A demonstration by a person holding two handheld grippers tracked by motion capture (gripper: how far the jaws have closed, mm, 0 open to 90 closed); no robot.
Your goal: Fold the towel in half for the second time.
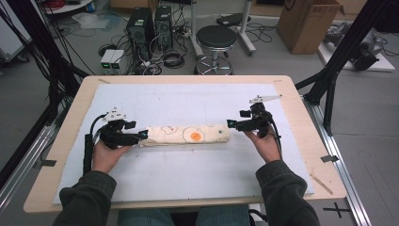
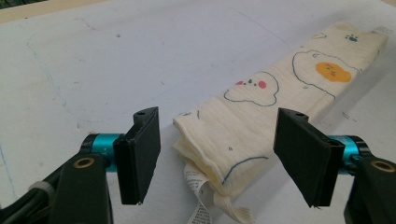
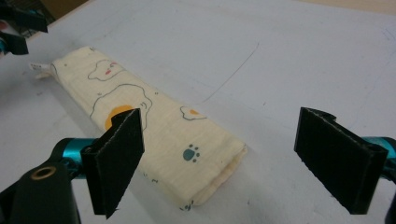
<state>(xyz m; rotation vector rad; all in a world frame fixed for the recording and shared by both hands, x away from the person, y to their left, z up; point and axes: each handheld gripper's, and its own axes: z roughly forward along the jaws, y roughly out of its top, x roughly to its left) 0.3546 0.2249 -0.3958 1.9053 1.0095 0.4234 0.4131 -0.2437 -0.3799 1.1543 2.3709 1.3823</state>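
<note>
— Lying mid-mat (image 1: pixel 141 94), one folded cloth (image 1: pixel 186 135) is seen, long axis left to right. Which gripper is nearer?

— Neither is favoured: left gripper (image 1: pixel 141 137) is set at the left end, right gripper (image 1: pixel 229 124) at the right end. Both jaw pairs are held apart, nothing gripped. Counted: one cloth, two grippers, one tag (image 2: pixel 198 198) at the left end.
</note>
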